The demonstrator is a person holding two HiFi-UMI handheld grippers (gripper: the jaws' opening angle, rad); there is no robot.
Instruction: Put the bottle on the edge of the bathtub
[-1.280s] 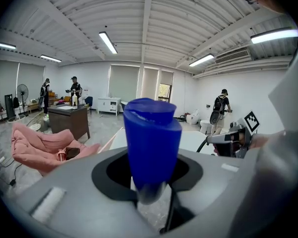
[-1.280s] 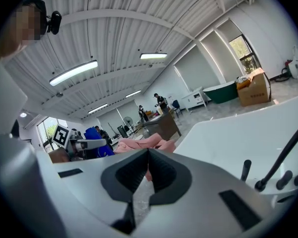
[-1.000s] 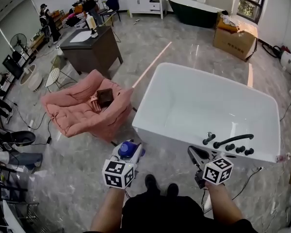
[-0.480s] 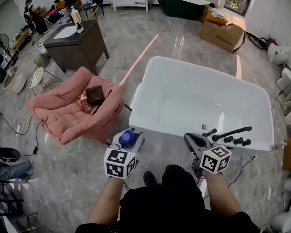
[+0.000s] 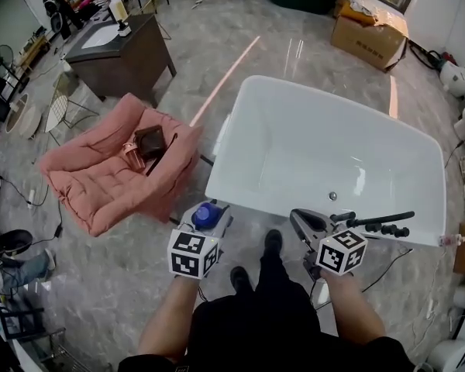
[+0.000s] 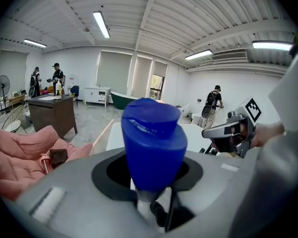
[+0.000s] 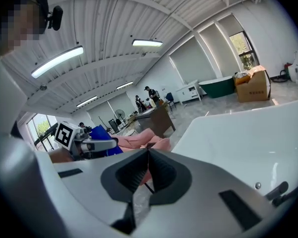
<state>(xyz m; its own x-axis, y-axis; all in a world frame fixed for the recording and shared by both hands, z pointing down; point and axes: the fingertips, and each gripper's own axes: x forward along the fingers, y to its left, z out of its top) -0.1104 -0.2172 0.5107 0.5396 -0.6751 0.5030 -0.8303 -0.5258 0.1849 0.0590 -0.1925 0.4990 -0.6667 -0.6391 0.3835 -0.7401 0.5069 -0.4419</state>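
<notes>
Fingers [image 6: 59,197] of the left gripper [image 5: 207,225] are clamped on the bottle [image 6: 151,148], whose blue cap fills the centre of the left gripper view and stands up between them. The right gripper [image 5: 306,227] has its jaws pressed together on nothing. Over the last second the grip has not altered, but the person has stepped forward. In the head view the white bathtub [image 5: 226,138] has slid down toward the lower middle of the frame, and its near left corner now sits just above the bottle instead of well ahead of it. That suggests the carry is nearly over: the bottle is still in the air just short of the rim, and setting it down and letting go remain. Nothing lies between the bottle and that corner. Further right, the black tap [image 5: 380,221] and its knobs take up the near rim beside the right gripper, so the bare left stretch looks the likelier spot. A pink cushion [image 5: 112,173] lies at centre left, a dark desk [image 5: 120,49] at upper left and a cardboard box [image 5: 370,39] at upper right, all clear of the path.
</notes>
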